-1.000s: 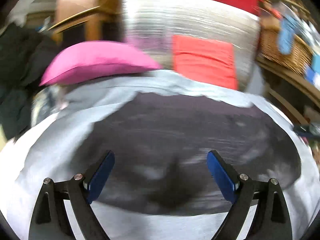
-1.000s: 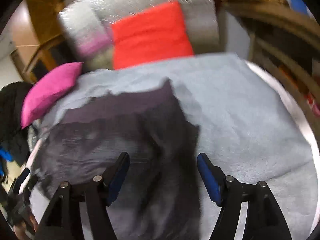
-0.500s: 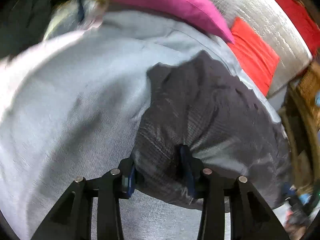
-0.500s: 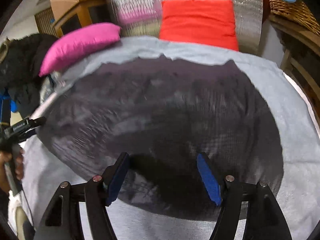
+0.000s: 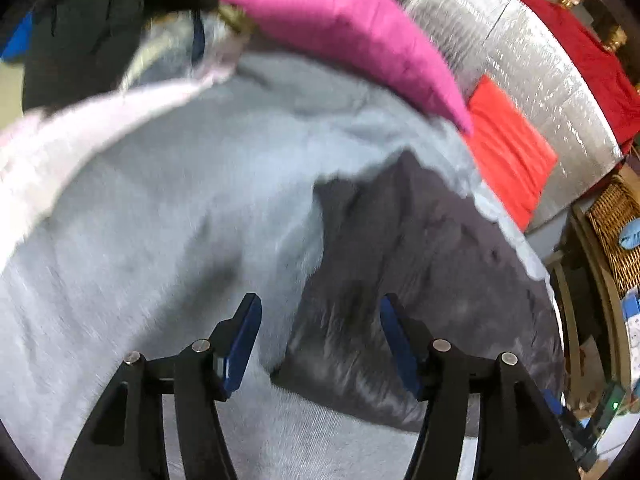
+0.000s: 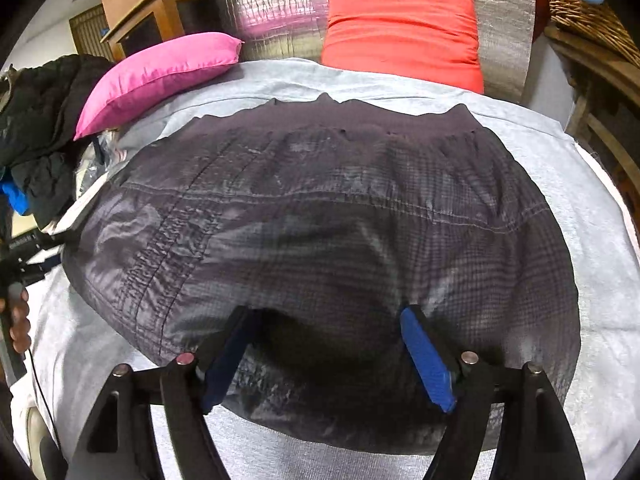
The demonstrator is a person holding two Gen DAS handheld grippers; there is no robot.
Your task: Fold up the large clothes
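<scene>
Your left claw [image 5: 320,340] was pinched on the dark garment's [image 6: 320,220] edge half a second ago; now it's spread wide and empty, straddling that left edge, which lies dropped on the grey bed sheet [image 5: 160,220]. Right claw [image 6: 328,348] stays wide, fingers resting at the near hem, gripping nothing. Garment lies spread flat mid-bed, below the pink pillow [image 6: 160,68] and red cushion [image 6: 400,32]. Reads as smoothing done, no fold made yet. Next you likely need both claws on an edge.
</scene>
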